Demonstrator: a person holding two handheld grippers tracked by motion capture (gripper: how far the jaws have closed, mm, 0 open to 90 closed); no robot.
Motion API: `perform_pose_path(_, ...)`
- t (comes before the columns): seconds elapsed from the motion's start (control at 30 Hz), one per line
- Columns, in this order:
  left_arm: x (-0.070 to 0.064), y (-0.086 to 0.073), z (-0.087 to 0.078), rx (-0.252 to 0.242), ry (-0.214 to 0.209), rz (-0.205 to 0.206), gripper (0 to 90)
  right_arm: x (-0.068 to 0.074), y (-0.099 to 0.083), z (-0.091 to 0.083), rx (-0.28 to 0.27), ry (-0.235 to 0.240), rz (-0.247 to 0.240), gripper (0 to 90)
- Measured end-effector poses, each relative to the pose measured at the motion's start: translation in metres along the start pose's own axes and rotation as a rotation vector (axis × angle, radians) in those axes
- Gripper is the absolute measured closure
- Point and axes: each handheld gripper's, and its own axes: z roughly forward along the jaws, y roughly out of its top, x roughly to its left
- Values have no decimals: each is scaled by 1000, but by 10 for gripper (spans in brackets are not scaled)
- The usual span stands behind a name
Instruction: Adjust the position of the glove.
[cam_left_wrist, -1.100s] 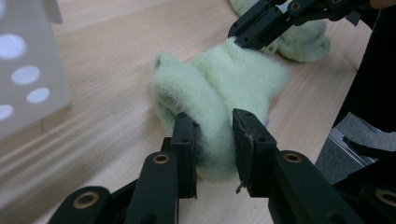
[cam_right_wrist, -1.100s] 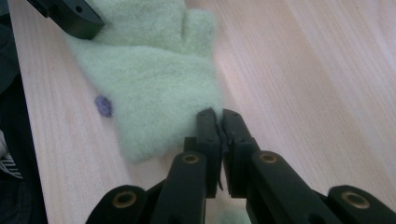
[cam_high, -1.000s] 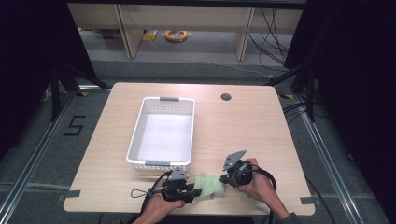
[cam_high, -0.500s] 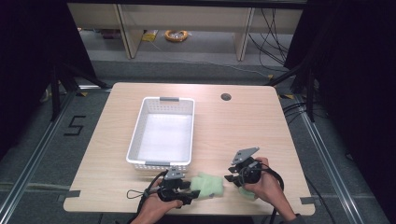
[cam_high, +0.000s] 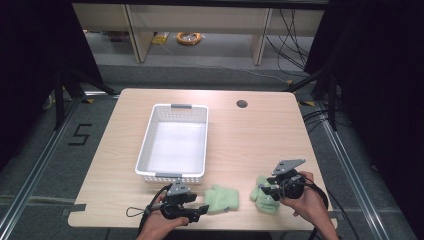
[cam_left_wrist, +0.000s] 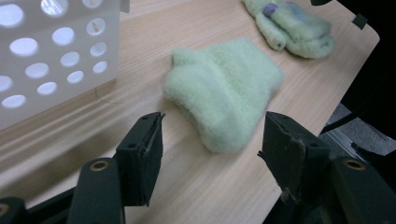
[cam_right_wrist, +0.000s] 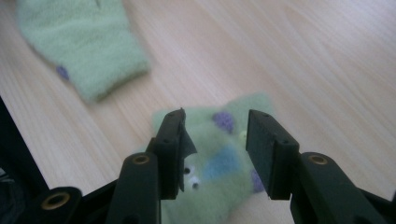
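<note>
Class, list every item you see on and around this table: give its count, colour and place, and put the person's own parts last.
Basket: one, white, perforated, left of table centre.
Plain sock: one, pale green, near edge, before the left gripper.
Patterned sock: one, pale green with purple and blue spots, under the right gripper.
Table: one, light wood, with a dark round hole at the far side.
Coil: one, orange, on the floor beyond.
Left gripper: black, open.
Right gripper: black, open.
Hands: two, bottom edge.

High view looks forward and down on the table (cam_high: 250, 135); both gripper views sit close (jaw-mounted), sharing the green sock (cam_left_wrist: 224, 88) ahead.
</note>
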Motion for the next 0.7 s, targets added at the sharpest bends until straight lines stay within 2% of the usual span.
perform_pose_path(0.03, 1, 0, -2, 17, -1, 24, 375, 1, -1, 0, 10, 4, 10, 586)
perform_pose_path(0.07, 1, -1, -3, 17, 6, 25, 372, 1, -4, 1, 25, 3, 15, 586)
perform_pose_path(0.1, 0, -2, -2, 1, 0, 8, 369, 1, -5, 0, 51, 13, 14, 586)
perform_pose_path(0.13, 1, -3, -4, 19, 15, 33, 369, 1, -7, 3, 40, -7, 24, 588)
perform_pose_path(0.17, 1, -4, -3, 3, 9, 12, 367, 0, -8, 3, 56, 5, 3, 587)
perform_pose_path(0.2, 1, -4, -3, 1, 9, 7, 366, 0, -10, 3, 61, 22, 4, 587)
perform_pose_path(0.23, 3, -4, -5, 25, 1, 26, 363, -1, -11, 5, 40, 18, -7, 587)
perform_pose_path(0.27, 3, -4, -5, 25, 1, 26, 360, -1, -12, 5, 52, 28, 8, 586)
perform_pose_path(0.3, 2, -6, -5, 11, 7, 18, 355, -3, -13, 6, 58, 31, -15, 586)
perform_pose_path(0.33, 1, -6, -5, 17, 6, 18, 352, -3, -14, 7, 60, 14, -8, 585)
perform_pose_path(0.37, 2, -7, -6, 32, 13, 37, 349, -2, -15, 10, 56, 26, 4, 584)
perform_pose_path(0.4, 2, -7, -6, 32, 13, 37, 344, -2, -15, 10, 56, 26, 4, 584)
perform_pose_path(0.5, 1, -8, -7, 40, 12, 60, 320, -8, -18, 16, 61, 35, -11, 577)
perform_pose_path(0.57, 0, -9, -5, 26, 19, 45, 305, -8, -20, 19, 52, 62, -8, 576)
perform_pose_path(0.63, 1, -9, -6, 38, 20, 56, 299, -10, -20, 20, 47, 52, -9, 575)
perform_pose_path(0.67, 2, -10, -6, 54, 21, 67, 295, -10, -21, 21, 48, 61, 6, 574)
perform_pose_path(0.7, 1, -10, -5, 41, 23, 55, 293, -12, -22, 23, 36, 50, 15, 575)
